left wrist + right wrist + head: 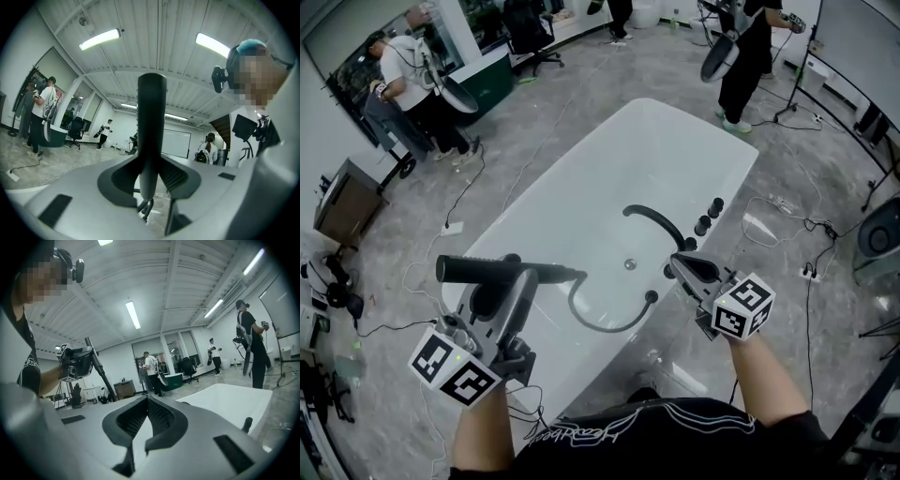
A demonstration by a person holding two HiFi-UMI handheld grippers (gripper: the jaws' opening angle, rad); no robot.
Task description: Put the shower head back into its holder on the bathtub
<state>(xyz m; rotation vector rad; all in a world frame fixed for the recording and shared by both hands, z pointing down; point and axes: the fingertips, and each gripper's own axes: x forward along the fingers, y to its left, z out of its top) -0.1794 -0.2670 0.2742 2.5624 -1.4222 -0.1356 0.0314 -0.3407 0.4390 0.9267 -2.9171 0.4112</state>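
The black shower head (pixel 478 270) is a straight wand lying crosswise over the near left rim of the white bathtub (pixel 609 169). My left gripper (pixel 523 278) is shut on it. In the left gripper view the wand (pixel 151 122) stands upright between the jaws of the left gripper (pixel 150 180). Its black hose (pixel 600 323) loops down to a fitting on the near rim. My right gripper (pixel 677 264) is shut and empty, just over the right rim, near the black spout (pixel 656 220) and knobs (pixel 708 214). In the right gripper view, the right gripper (pixel 147 403) has its jaws closed together.
Two people with grippers stand at the back left (pixel 408 80) and another at the back right (pixel 750 56). Cables and a power strip (pixel 811 274) lie on the grey floor to the right of the tub. A brown cabinet (pixel 347 202) stands at the left.
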